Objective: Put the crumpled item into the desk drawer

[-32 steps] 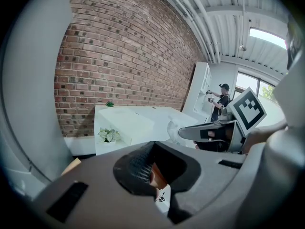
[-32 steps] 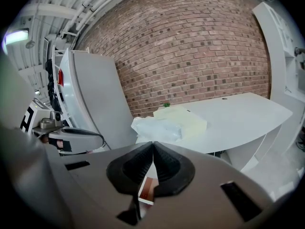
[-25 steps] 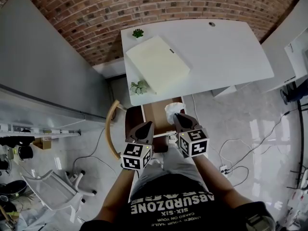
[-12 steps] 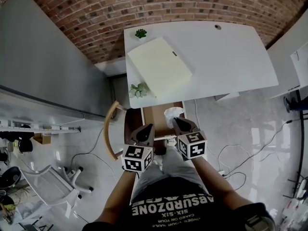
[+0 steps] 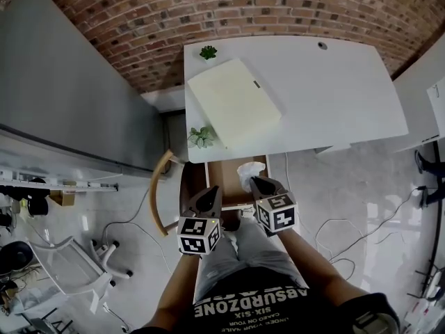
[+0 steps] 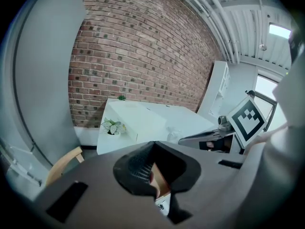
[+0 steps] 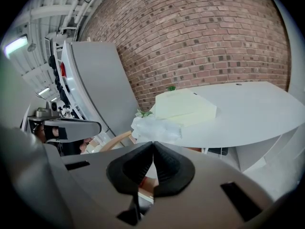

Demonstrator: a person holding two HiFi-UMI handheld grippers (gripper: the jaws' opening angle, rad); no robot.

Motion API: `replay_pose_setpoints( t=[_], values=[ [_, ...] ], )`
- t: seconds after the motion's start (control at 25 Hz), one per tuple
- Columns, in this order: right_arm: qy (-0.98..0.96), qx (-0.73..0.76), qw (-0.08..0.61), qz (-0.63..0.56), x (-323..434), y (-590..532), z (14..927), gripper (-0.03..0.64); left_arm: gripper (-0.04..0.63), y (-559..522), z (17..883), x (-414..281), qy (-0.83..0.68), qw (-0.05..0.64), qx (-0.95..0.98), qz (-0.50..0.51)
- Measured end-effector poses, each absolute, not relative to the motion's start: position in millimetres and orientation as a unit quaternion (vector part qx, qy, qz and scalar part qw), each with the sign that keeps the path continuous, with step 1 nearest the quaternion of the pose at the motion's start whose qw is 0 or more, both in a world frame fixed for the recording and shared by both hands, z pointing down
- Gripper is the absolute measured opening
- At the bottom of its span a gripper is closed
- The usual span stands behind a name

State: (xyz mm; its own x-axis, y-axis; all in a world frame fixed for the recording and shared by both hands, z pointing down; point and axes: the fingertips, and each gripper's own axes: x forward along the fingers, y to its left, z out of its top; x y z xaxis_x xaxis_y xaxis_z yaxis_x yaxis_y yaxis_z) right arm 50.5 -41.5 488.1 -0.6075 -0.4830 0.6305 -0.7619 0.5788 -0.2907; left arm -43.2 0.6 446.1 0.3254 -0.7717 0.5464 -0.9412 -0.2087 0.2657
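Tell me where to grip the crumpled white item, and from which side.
On the crumpled item, pinch a fold at the near edge, coming from the person's side, as the right gripper does: jaws shut there, the bulk jutting past the tips above the open drawer. It looks soft and shapeless, so a fold probably holds better than spanning it.

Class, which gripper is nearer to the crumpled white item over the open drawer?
Right. The right gripper pinches the crumpled item at its tips, above the drawer. The left gripper hangs apart, to the item's left, shut and empty.
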Motion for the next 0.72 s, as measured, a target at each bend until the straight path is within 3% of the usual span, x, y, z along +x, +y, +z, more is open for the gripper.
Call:
replay_pose_setpoints(
  t=[0.72],
  values=[
    [-0.839, 0.376, 0.277, 0.28, 35.4, -45.1, 524.9, 0.0, 0.003, -7.8, 463.2, -54.8, -0.54, 0.283, 0.775, 0.163]
  ],
)
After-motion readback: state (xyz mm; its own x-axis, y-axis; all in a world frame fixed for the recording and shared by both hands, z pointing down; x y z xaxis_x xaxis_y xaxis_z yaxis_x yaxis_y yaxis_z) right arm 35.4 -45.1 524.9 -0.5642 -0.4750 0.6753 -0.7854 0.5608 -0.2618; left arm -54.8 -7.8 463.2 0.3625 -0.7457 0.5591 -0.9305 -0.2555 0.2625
